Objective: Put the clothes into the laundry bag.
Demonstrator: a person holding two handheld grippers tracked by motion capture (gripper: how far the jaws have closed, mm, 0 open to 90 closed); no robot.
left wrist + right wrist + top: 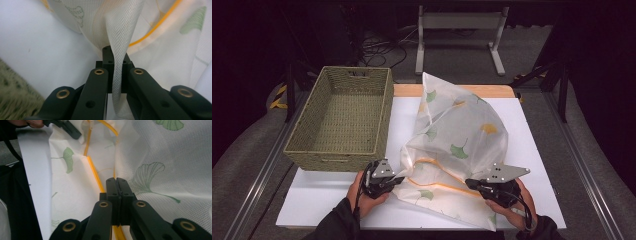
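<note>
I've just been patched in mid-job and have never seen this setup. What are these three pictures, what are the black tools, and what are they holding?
No robot arm here: a person holds a hand tool with two black fingers in each hand. The high view looks down on the white table from the person's side. The left gripper and the right gripper sit near the bottom of it. The other two pictures come from a camera on each tool, looking along its fingers.

On the table lie an empty woven basket and a white mesh laundry bag with green leaf prints and orange trim. Both grippers are closed on the bag: the left pinches a fold of mesh, the right grips at the orange trim.
</note>
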